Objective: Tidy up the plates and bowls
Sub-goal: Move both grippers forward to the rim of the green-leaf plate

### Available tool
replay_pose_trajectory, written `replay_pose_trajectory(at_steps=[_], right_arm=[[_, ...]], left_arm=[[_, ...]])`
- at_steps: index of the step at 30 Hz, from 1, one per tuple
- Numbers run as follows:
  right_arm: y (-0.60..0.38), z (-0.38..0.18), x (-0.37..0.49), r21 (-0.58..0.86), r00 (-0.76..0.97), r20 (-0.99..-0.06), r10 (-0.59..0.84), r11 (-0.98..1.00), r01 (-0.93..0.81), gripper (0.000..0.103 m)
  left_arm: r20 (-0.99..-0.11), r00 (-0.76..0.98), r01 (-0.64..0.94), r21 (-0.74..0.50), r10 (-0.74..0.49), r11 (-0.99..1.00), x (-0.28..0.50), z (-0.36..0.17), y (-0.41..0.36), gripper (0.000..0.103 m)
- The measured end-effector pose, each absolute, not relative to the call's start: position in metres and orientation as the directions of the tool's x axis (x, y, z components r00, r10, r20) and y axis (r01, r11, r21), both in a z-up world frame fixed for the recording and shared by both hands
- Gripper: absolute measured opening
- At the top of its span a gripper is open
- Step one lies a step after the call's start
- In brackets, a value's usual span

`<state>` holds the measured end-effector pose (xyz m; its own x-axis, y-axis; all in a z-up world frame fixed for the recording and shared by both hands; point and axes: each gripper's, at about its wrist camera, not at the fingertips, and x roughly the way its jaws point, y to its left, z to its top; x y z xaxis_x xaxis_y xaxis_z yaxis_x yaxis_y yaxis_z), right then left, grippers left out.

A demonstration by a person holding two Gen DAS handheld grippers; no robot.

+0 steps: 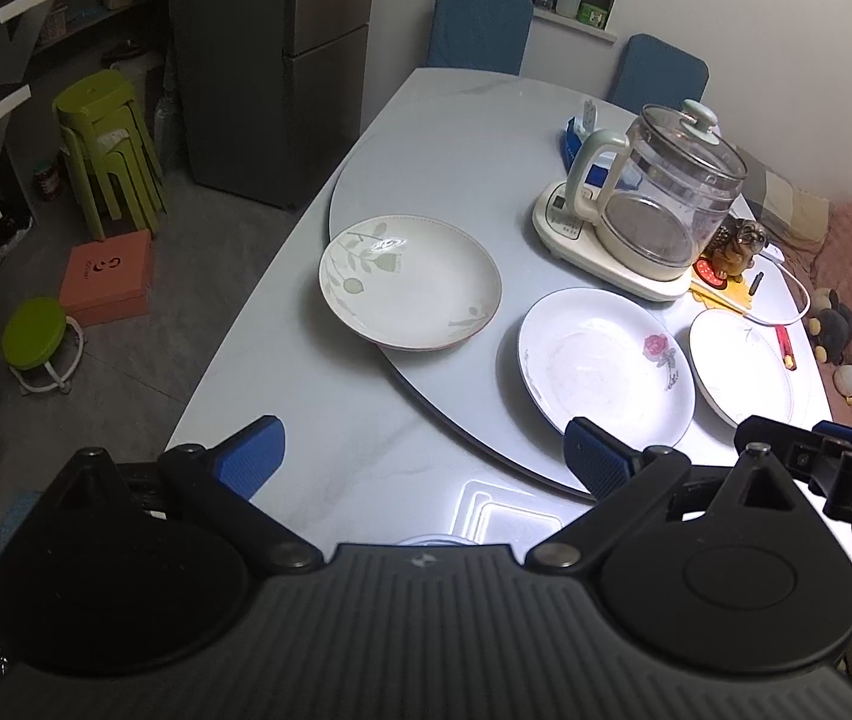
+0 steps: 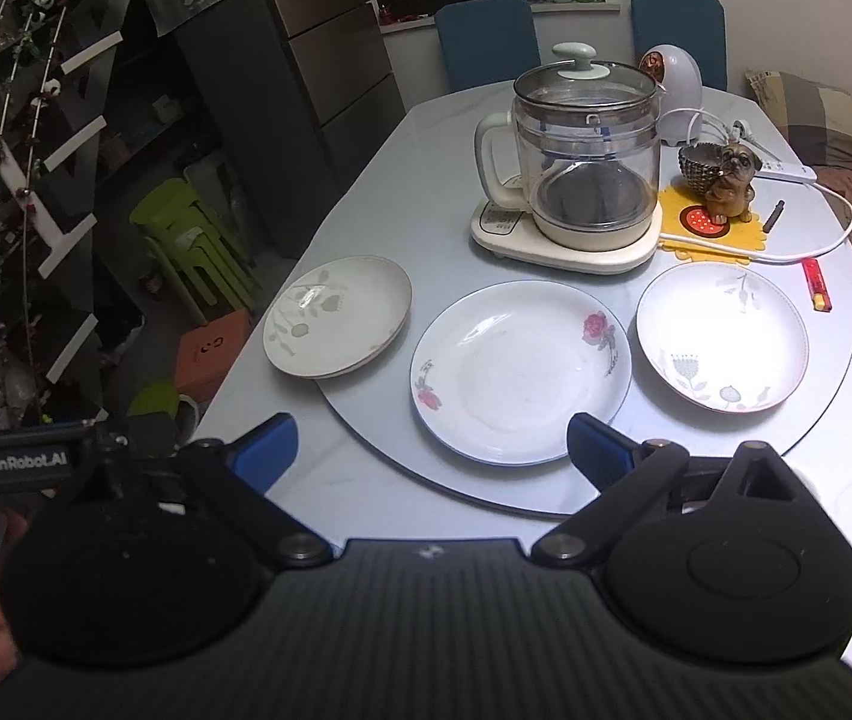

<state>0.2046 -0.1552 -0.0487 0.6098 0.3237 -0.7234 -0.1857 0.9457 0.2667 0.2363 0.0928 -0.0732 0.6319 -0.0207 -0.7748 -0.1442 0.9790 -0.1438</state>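
- Three shallow dishes lie in a loose row on the round turntable (image 2: 834,360) set into a pale oval table (image 2: 402,180), each one flat, right way up and apart from its neighbours — none stacked yet.
- The leaf-patterned plate (image 2: 339,324) sits farthest left, its edge hanging slightly past the turntable's rim.
- The rose plate (image 2: 519,372) lies in the middle, nearest both grippers, which probably makes it the easiest first pick.
- The flower-patterned dish (image 2: 723,345) sits to the right, glaring under the room light, just beside a red lighter (image 2: 817,291).
- Behind the dishes stands a glass kettle (image 2: 588,162) on its base, with a dog figurine (image 2: 732,180) on a yellow mat; they crowd the back of the table, so the dishes occupy the front.
- The left gripper (image 1: 426,456) hovers above the table's near edge, blue fingers spread wide with nothing between them.
- The right gripper (image 2: 432,450) hangs over the near rim of the rose plate, also spread wide and empty — apparently held open to slip over a plate edge.
- Each gripper shows at the edge of the other's view, so the two are held close side by side.
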Motion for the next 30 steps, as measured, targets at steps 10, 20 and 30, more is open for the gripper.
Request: replay_pose_trajectory(at_steps=[10, 20, 30], right_arm=[[-0.119, -0.073, 0.263, 0.267, 0.574, -0.750, 0.329, 0.944, -0.193, 0.093], [-0.090, -0.102, 0.331, 0.257, 0.548, -0.770, 0.325, 0.945, -0.199, 0.081], [-0.056, -0.142, 0.402, 0.257, 0.497, -0.805, 0.326, 0.945, -0.203, 0.065]], left_arm=[[-0.815, 0.576, -0.114, -0.155, -0.062, 0.981, 0.307, -0.111, 0.123, 0.101], [-0.819, 0.561, -0.095, -0.210, -0.122, 0.973, 0.379, -0.147, 0.156, 0.099], [-0.837, 0.533, -0.116, -0.213, -0.120, 0.970, 0.445, -0.196, 0.193, 0.077]])
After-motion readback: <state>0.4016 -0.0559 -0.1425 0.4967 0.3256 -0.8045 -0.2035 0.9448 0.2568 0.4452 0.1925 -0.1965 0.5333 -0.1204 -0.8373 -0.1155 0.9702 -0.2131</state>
